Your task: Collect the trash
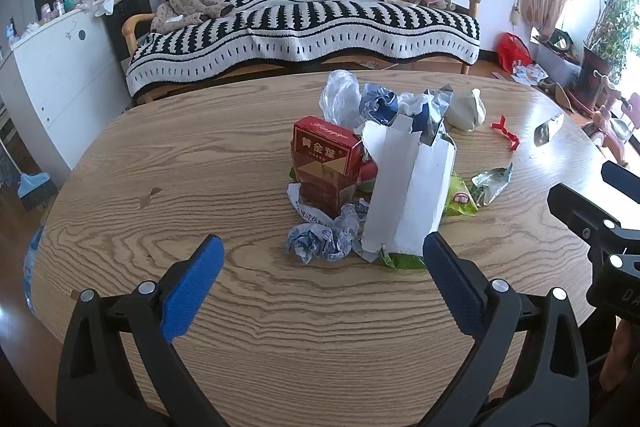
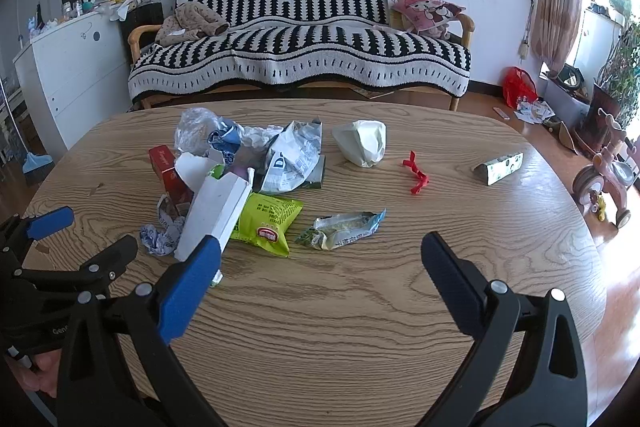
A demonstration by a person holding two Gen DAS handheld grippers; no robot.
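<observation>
A heap of trash lies mid-table: a red carton (image 1: 325,163) (image 2: 166,169), a flattened white box (image 1: 408,195) (image 2: 216,215), crumpled paper (image 1: 320,237) (image 2: 158,237), a green snack bag (image 2: 266,223) (image 1: 460,197) and a silver wrapper (image 2: 344,229) (image 1: 491,183). Further right lie a pale wad (image 2: 362,141) (image 1: 466,111), a red scrap (image 2: 417,173) (image 1: 506,133) and a small patterned box (image 2: 498,167) (image 1: 548,131). My left gripper (image 1: 322,263) is open and empty, just short of the heap. My right gripper (image 2: 320,259) is open and empty, near the silver wrapper.
The oval wooden table (image 1: 200,167) (image 2: 400,307) holds everything. Behind it stands a striped sofa (image 1: 304,23) (image 2: 300,47). A white cabinet (image 1: 52,67) is at left; a red bag (image 2: 518,85), plants and a toy tricycle (image 2: 604,171) are at right.
</observation>
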